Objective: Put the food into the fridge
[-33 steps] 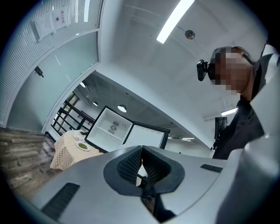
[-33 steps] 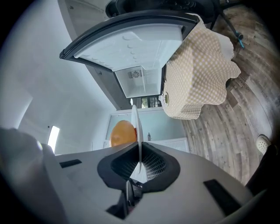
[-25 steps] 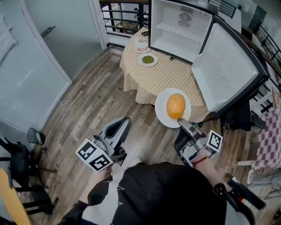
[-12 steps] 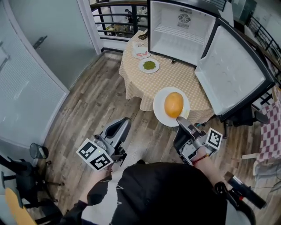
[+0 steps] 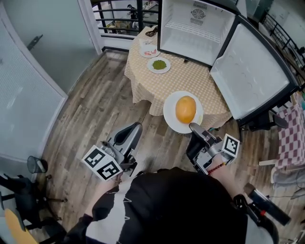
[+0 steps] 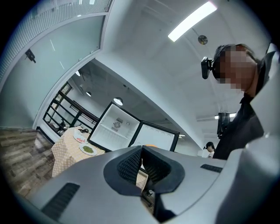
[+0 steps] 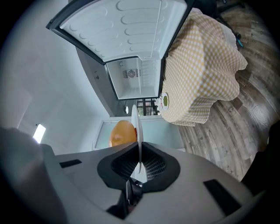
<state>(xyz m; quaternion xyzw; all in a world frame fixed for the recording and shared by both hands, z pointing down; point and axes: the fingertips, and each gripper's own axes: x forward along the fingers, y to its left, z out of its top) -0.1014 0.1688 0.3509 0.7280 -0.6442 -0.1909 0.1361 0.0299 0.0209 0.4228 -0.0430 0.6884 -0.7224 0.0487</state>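
My right gripper (image 5: 194, 128) is shut on the rim of a white plate (image 5: 172, 117) that carries an orange bun (image 5: 185, 109); the plate hangs in the air in front of the table (image 5: 186, 83). In the right gripper view the plate (image 7: 135, 127) shows edge-on between the jaws, the orange bun (image 7: 122, 133) beside it. The small fridge (image 5: 195, 28) stands open and empty on the table, its door (image 5: 248, 76) swung to the right. My left gripper (image 5: 132, 133) is shut with nothing in it, low at the left over the floor. Its jaws meet in the left gripper view (image 6: 141, 161).
On the checked tablecloth's far left lie a plate of green food (image 5: 159, 65) and a plate with pink food (image 5: 149, 50). A black railing (image 5: 121, 14) runs behind the table. A glass partition (image 5: 28, 71) stands at the left. A checked cloth (image 5: 288, 143) hangs at the right.
The plate with the bun has drifted slightly left and toward the table as the person steps forward. Both grippers keep their grip state.
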